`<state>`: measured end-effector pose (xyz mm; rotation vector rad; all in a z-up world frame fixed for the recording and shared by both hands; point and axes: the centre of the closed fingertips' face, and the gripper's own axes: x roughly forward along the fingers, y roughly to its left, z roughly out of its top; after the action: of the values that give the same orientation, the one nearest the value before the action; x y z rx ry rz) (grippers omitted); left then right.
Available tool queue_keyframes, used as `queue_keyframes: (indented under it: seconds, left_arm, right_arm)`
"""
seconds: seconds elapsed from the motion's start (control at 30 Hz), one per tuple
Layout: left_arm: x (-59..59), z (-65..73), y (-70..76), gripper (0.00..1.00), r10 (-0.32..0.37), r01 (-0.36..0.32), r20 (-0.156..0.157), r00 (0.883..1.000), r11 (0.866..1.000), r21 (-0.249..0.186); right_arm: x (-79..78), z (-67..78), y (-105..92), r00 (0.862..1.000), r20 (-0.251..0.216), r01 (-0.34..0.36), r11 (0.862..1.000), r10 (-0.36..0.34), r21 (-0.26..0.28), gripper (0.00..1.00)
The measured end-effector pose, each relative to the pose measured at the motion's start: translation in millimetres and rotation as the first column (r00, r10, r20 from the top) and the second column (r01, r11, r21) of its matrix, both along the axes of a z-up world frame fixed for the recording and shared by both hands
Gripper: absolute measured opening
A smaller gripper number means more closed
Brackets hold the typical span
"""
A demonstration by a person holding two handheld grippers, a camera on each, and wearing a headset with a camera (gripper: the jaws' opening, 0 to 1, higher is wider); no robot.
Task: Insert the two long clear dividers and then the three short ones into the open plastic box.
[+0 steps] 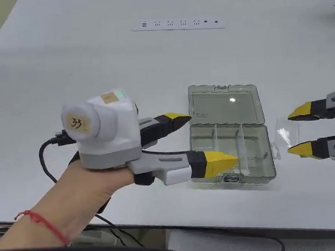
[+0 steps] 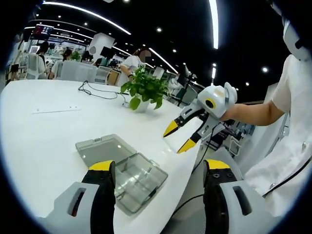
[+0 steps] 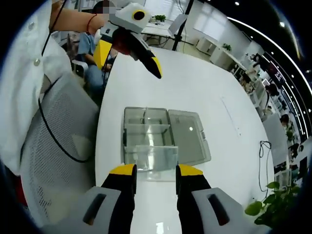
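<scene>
The clear plastic box (image 1: 258, 164) lies open near the table's front edge, its lid (image 1: 226, 105) folded flat behind it. Clear dividers stand inside it, splitting it into compartments. Loose clear divider pieces (image 1: 285, 135) lie on the table just right of the box. My left gripper (image 1: 200, 141) hovers at the box's left side, open and holding nothing. My right gripper (image 1: 300, 131) is at the right edge, open, tips pointing at the loose pieces. In the right gripper view the pieces (image 3: 152, 159) lie just beyond my right gripper (image 3: 156, 170), in front of the box (image 3: 146, 127).
A white power strip (image 1: 178, 23) lies far back on the white table (image 1: 67, 63). A black cable (image 1: 47, 164) trails from the left gripper over the front edge. A potted plant (image 2: 144, 90) stands on the table's far side. A mesh chair (image 3: 53, 146) sits beside the table.
</scene>
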<state>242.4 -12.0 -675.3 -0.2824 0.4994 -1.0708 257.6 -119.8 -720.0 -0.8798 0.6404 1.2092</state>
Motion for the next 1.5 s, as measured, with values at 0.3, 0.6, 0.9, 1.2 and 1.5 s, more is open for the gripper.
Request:
queue_keyframes:
  seconds: [0.3, 0.6, 0.9, 1.2, 1.5]
  left_arm:
    - [-1.5, 10.2, -17.8, 0.45, 0.015, -0.035, -0.179, 0.984, 0.993, -0.112]
    - [-7.4, 10.7, -36.7, 0.29, -0.008, -0.041, -0.298, 0.954, 0.987, -0.156]
    - [-13.5, 1.8, -47.5, 0.18, -0.031, -0.027, -0.351, 0.936, 0.987, -0.161]
    - [-13.2, 1.6, -48.8, 0.09, -0.035, -0.028, -0.362, 0.931, 0.985, -0.168]
    - [-14.4, 1.3, -48.8, 0.00, -0.046, -0.022, -0.371, 0.927, 0.984, -0.175]
  right_arm:
    - [-9.7, 16.1, 26.8, 0.999, 0.034, -0.034, 0.999, 0.034, 0.011, 0.32]
    - [-23.4, 32.1, 49.4, 0.994, 0.077, -0.081, 0.997, 0.082, -0.010, 0.32]
    - [-31.0, 47.0, 63.3, 0.990, 0.095, -0.102, 0.995, 0.101, 0.004, 0.32]
    - [-33.4, 48.1, 64.1, 0.988, 0.104, -0.116, 0.993, 0.117, -0.017, 0.32]
    - [-33.2, 47.6, 64.9, 0.985, 0.112, -0.124, 0.992, 0.128, -0.037, 0.33]
